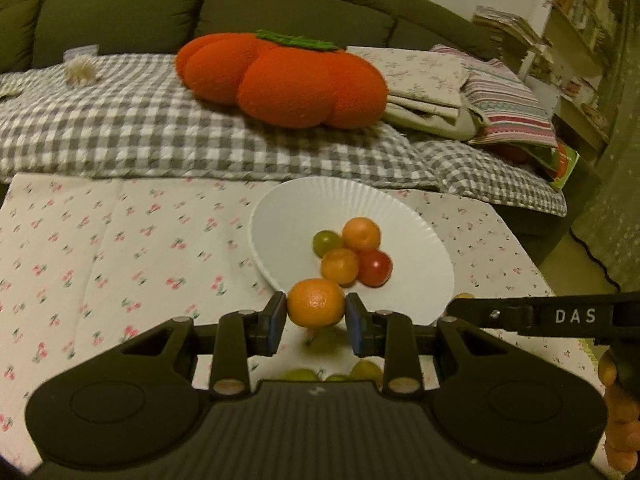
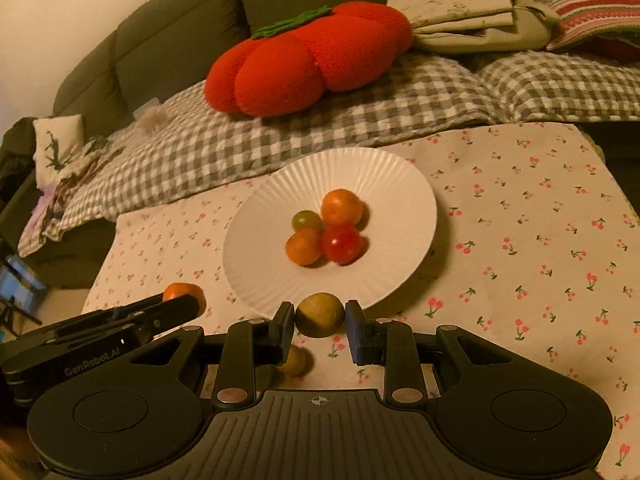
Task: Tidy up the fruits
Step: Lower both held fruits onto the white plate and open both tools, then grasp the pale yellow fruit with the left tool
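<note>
A white ribbed plate (image 1: pixel 288 216) (image 2: pixel 280 196) sits on the cherry-print tablecloth and holds several small fruits: two orange ones (image 1: pixel 362 234) (image 2: pixel 342 207), a green one (image 1: pixel 326 242) (image 2: pixel 306 220) and a red one (image 1: pixel 375 267) (image 2: pixel 341 243). My left gripper (image 1: pixel 316 314) is shut on an orange fruit (image 1: pixel 316 307) (image 2: pixel 185 293), held above the plate's near rim. My right gripper (image 2: pixel 320 322) is shut on a yellow-green fruit (image 2: pixel 320 314) just in front of the plate. Several green fruits (image 1: pixel 326 338) (image 2: pixel 295 360) lie on the cloth under the grippers.
Behind the table (image 2: pixel 540 200) stands a sofa with a checked blanket (image 1: pixel 120 128), a big orange pumpkin-shaped cushion (image 1: pixel 280 76) (image 2: pixel 308 60) and folded cloths (image 1: pixel 460 88). Shelves (image 1: pixel 580 40) stand at the far right. The right gripper's body (image 1: pixel 560 314) crosses the left wrist view.
</note>
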`<state>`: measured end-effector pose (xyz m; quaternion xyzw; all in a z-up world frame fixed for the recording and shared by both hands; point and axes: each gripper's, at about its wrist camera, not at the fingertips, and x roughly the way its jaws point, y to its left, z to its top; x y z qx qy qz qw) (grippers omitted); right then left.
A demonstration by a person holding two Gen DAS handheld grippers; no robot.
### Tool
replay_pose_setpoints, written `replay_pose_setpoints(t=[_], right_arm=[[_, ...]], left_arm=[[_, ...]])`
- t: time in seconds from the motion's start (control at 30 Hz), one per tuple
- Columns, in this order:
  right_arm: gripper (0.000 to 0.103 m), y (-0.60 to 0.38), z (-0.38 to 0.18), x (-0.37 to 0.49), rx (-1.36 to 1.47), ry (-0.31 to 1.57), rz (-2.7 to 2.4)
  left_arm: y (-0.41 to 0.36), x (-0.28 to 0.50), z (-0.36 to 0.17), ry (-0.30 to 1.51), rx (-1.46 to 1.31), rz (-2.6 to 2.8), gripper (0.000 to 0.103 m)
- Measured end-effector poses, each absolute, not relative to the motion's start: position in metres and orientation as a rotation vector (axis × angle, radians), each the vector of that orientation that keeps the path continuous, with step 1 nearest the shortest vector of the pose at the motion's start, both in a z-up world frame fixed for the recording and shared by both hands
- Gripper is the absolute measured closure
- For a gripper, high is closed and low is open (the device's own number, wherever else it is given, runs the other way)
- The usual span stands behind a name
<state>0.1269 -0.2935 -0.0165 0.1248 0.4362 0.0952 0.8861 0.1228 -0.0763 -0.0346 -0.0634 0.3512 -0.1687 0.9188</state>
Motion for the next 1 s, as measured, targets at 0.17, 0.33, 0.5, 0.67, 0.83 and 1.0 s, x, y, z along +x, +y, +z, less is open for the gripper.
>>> replay_pose_setpoints(t=[0.17, 0.33, 0.5, 0.67, 0.83, 1.0], right_arm=[[0.077, -0.292, -0.024, 0.133, 0.249, 0.896, 0.192], [0.077, -0.287, -0.034, 0.139, 0.219, 0.891, 0.192], [0.077, -0.285, -0.038, 0.143, 0.208, 0.869, 0.195], [0.076, -0.283, -0.043, 0.147, 0.215, 0.862, 0.196], [0.068, -0.285, -0.039, 0.148, 0.247, 0.85, 0.188], [0.067, -0.292, -0.032, 0.145, 0.278, 0.845, 0.169]], left_arm=[[-0.09, 0.132, -0.043, 0.696, -0.088, -0.382, 0.073], [-0.099, 0.137, -0.052, 0.702, -0.039, -0.402, 0.073], [-0.104, 0.138, -0.058, 0.701, 0.002, -0.412, 0.072], [-0.102, 0.14, -0.059, 0.694, 0.004, -0.426, 0.066], [-0.092, 0.139, -0.054, 0.69, -0.028, -0.416, 0.043], [-0.08, 0.139, -0.047, 0.7, -0.083, -0.39, 0.043]])
